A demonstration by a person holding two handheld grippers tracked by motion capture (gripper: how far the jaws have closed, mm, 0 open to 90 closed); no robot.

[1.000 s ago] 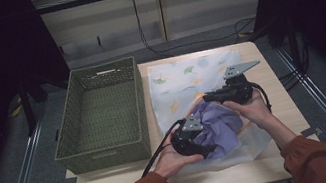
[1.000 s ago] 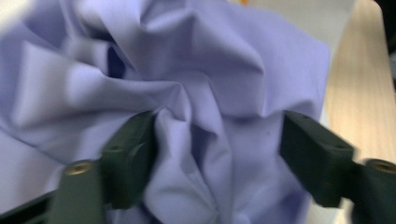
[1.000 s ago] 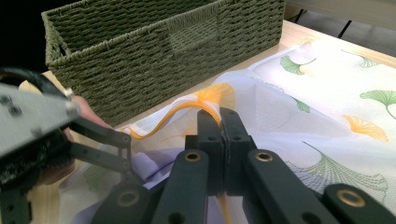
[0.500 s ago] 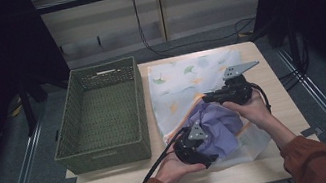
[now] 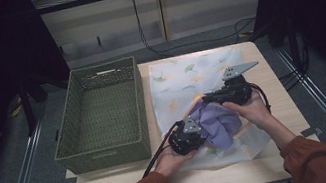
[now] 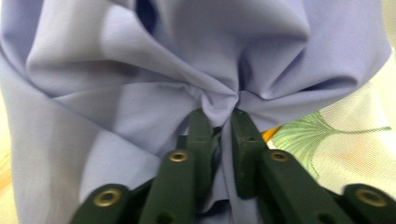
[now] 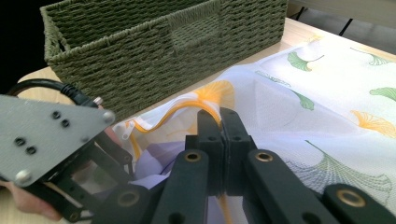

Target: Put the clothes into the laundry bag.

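Since the earlier high-view frame my left gripper (image 5: 190, 136) has dipped slightly onto the crumpled lavender cloth garment (image 5: 218, 123), and its jaws have just been closing; in the left gripper view the garment (image 6: 187, 84) is now pinched between them, the fabric gathered into radiating folds at the tips. I record this gripper (image 6: 219, 122) as clamped on the lavender cloth.

My right gripper (image 5: 216, 96) has not shifted. In the right gripper view its jaws stand pressed together, with the orange-trimmed edge of the sheer white mesh bag printed with green and yellow ginkgo leaves (image 7: 327, 107) caught between them. From that same view the bag's edge is lifted off the table, and the lavender cloth shows beneath it. My reading is that the right gripper (image 7: 221, 115) holds the mouth of the bag open and raised, so that the left can feed the garment in or draw it out; which of the two I cannot determine from these frames.

The garment lies at the near part of the bag (image 5: 185, 82), between the two grippers, on the pale wooden table (image 5: 271, 82). The bag lies flat over the table's far portion.

The empty rectangular green woven basket (image 5: 104, 117) stands just beside the bag, on the person's left, its near wall close to the left hand. I judge it the likely destination for sorted items; nothing rests in it at present.
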